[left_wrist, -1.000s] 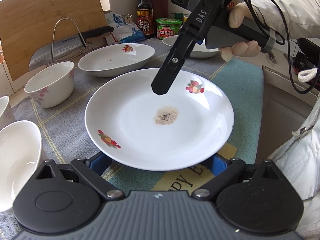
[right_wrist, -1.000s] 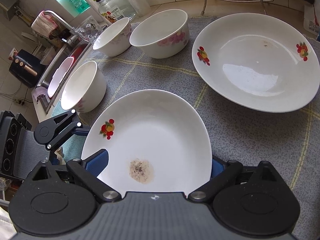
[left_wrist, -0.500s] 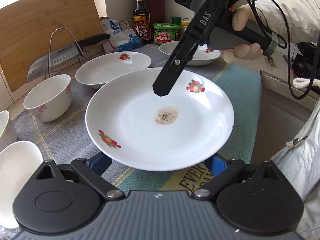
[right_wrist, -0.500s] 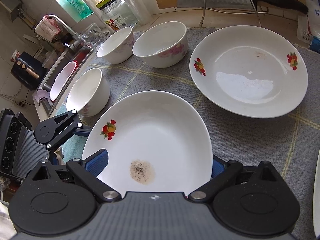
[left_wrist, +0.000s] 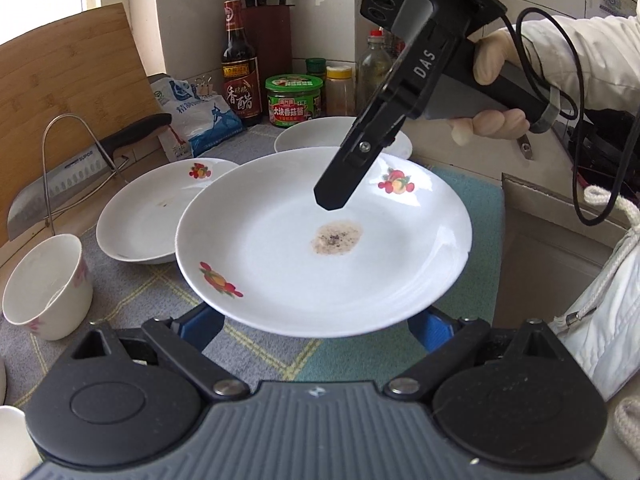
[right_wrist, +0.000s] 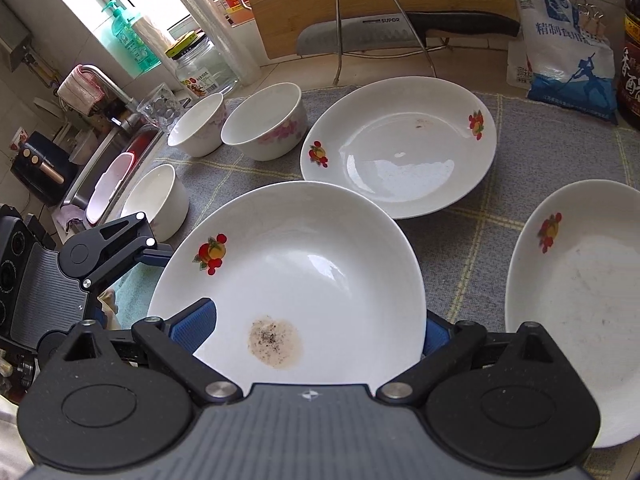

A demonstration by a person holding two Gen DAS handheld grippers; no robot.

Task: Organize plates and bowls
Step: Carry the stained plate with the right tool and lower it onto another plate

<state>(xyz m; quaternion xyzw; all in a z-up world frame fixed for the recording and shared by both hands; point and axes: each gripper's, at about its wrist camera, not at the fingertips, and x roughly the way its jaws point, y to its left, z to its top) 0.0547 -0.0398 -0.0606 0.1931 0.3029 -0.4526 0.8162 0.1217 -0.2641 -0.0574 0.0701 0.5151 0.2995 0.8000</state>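
The stained plate (left_wrist: 320,248) is off the surface (right_wrist: 500,240), carried between both tongs. The right tongs (right_wrist: 316,332) grip its rim, one finger over the dish and the other under it, so they hold the plate. In the left wrist view the left tongs (left_wrist: 316,326) have their blue pads (left_wrist: 200,326) tucked beneath the near edge of the same plate; whether they pinch it or only support it from below cannot be told, since the plate hides the tips.

Judging by what lies around, the sorting is at an early stage. Ahead of the right tongs sits a second plate (right_wrist: 400,148) alone on the grey mat, and to their right a third plate (right_wrist: 580,308), also alone, so no plate stack exists yet. Further ahead and to the left, three bowls (right_wrist: 264,126) stand apart or side by side, none nested. The lifted plate hangs just short of the second plate, which looks the likely place to set it down. Still to do, it seems: stack all three plates, then gather the bowls into one pile
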